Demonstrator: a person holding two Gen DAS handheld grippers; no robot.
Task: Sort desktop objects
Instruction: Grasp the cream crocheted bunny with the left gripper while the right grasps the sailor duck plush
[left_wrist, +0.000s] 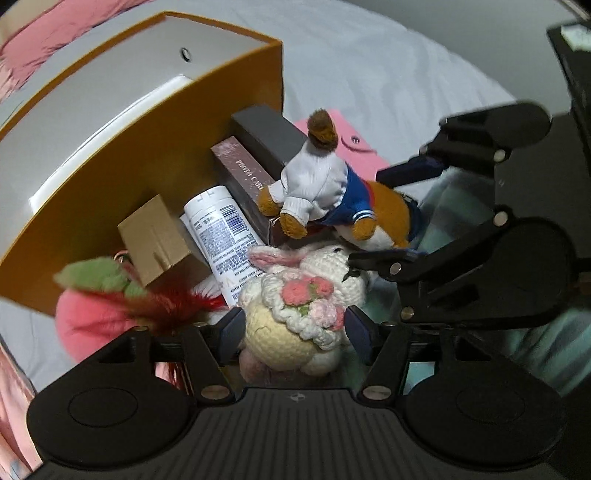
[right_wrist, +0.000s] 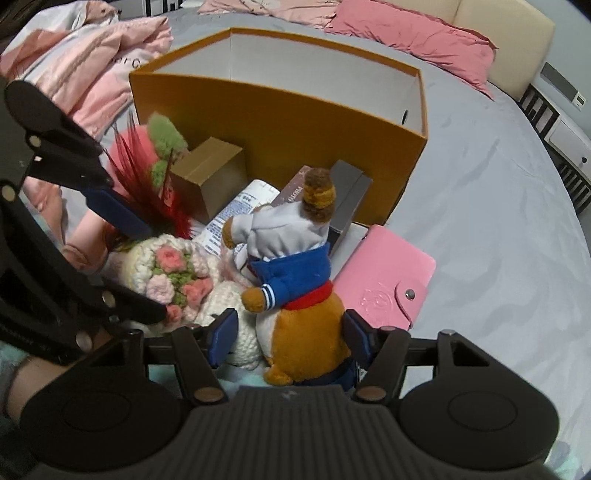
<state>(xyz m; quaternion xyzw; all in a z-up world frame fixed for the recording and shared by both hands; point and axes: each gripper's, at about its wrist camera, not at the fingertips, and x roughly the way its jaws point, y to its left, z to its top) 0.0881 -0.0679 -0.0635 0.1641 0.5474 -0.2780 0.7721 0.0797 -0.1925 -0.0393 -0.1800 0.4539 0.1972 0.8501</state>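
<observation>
Gripping now: left tongs (left_wrist: 293, 332) straddle the cream crocheted bunny with pink yarn roses (left_wrist: 295, 314), pads beside its body, contact unclear.
Right tongs: the right tongs (right_wrist: 290, 339) flank the brown plush dog in a blue-and-white sailor jacket (right_wrist: 295, 280); I cannot tell if they pinch it.
Where: both toys lie on the grey bed sheet (right_wrist: 498, 240), just in front of the orange cardboard box (right_wrist: 280, 122).
Risk: soft plush may slip, or snag the white tube (left_wrist: 221, 236) beside it.

Grey-sheeted bed (right_wrist: 498, 229), pink pillow (right_wrist: 417, 40), cream headboard (right_wrist: 498, 26).
</observation>
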